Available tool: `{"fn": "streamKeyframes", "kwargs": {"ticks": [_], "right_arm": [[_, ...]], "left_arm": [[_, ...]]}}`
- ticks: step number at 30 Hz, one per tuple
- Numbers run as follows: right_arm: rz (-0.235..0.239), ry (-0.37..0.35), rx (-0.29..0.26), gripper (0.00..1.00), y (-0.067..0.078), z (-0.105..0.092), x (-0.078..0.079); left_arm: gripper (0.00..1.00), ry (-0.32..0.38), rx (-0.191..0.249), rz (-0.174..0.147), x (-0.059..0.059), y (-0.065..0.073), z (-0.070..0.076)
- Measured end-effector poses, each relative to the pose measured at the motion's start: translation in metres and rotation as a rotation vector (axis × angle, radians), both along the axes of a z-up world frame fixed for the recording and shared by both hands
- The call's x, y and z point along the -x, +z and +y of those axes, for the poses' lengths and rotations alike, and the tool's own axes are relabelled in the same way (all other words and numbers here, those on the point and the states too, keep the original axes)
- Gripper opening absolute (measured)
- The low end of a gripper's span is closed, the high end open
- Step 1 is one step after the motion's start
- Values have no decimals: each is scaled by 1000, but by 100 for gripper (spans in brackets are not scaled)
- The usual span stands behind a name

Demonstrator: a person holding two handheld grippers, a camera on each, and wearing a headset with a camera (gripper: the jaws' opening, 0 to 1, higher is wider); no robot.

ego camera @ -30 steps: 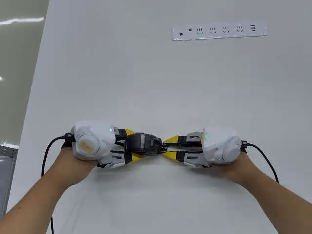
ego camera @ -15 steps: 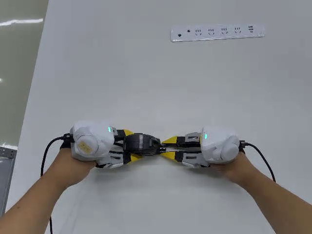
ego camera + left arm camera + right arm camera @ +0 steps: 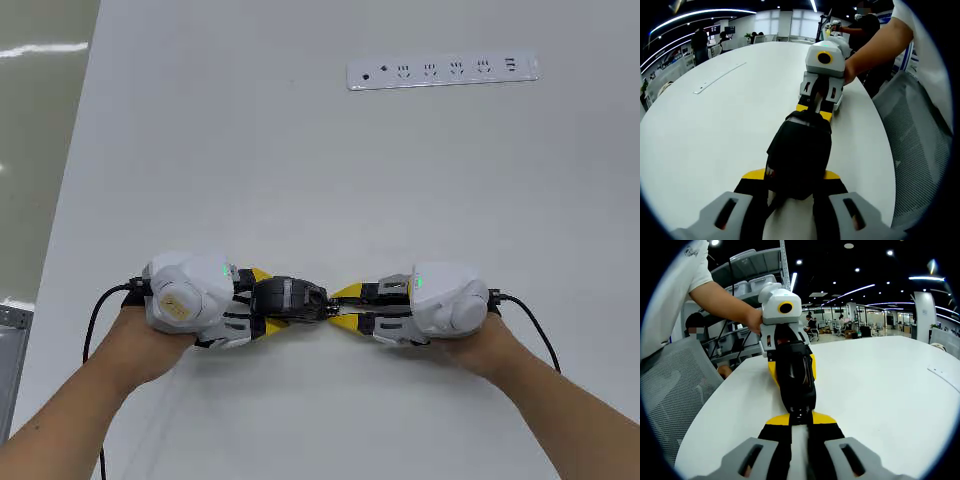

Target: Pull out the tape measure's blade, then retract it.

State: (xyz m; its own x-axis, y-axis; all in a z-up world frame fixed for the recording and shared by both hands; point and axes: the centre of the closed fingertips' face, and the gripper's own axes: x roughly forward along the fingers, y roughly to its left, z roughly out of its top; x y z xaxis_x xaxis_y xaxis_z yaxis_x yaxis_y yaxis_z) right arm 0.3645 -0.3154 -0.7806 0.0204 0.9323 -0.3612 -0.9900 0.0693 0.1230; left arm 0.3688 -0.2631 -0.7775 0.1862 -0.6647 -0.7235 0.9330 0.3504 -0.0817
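Observation:
A black tape measure [image 3: 292,297] lies on the white table [image 3: 300,160] near its front edge. My left gripper [image 3: 270,298] comes in from the left and is shut on the case, whose body [image 3: 800,147] sits between the yellow-tipped jaws of my left gripper [image 3: 795,175]. From the right, my right gripper [image 3: 343,305] meets the case's front. In the right gripper view, my right gripper [image 3: 801,419] is shut on the blade's end tab, right at the mouth of the tape measure [image 3: 795,372]. No length of blade shows between case and tab.
A white power strip [image 3: 442,71] lies at the far right of the table. The table's left edge runs along a greenish floor [image 3: 40,120]. A mesh chair [image 3: 920,165] stands beside the table, and people are in the office behind.

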Motion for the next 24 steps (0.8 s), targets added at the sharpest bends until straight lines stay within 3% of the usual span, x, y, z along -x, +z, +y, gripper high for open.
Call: {"fn": "streamKeyframes", "kwargs": {"ticks": [24], "right_arm": [[5, -1, 6, 11, 1, -16, 0]], "left_arm": [[31, 5, 4, 4, 0, -1, -1]]}}
